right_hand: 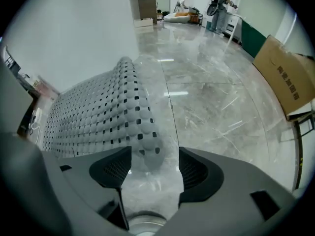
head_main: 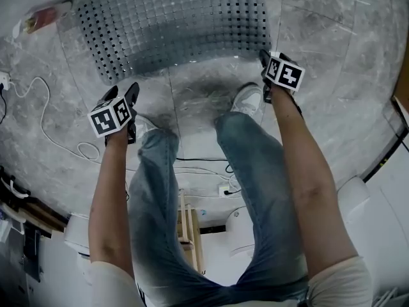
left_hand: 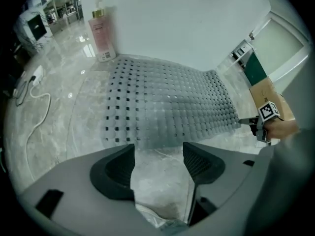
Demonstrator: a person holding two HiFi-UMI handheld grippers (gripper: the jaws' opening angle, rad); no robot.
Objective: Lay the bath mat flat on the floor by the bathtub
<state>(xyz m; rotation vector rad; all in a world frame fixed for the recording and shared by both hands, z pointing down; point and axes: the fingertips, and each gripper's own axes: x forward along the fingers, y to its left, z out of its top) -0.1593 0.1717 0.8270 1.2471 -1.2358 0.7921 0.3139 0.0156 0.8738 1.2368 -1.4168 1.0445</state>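
The grey bath mat (head_main: 172,24), dotted with small holes, lies on the marble floor against a white bathtub wall (left_hand: 187,28). Its near edge faces both grippers. My left gripper (left_hand: 158,154) stands open just short of the mat's (left_hand: 167,107) near edge, with only bare floor between its jaws. In the head view it (head_main: 123,91) is at the mat's front left. My right gripper (right_hand: 155,156) is open too. The mat's near right corner (right_hand: 142,141) lies loose between its fingertips, untouched by the pads. At the far end the mat (right_hand: 98,117) humps up a little.
A pink pump bottle (left_hand: 101,36) stands by the tub at the mat's far left corner. A white cable (head_main: 45,126) snakes over the floor on the left. A cardboard box (right_hand: 288,77) leans at the right. The person's legs and white shoe (head_main: 248,100) are behind the grippers.
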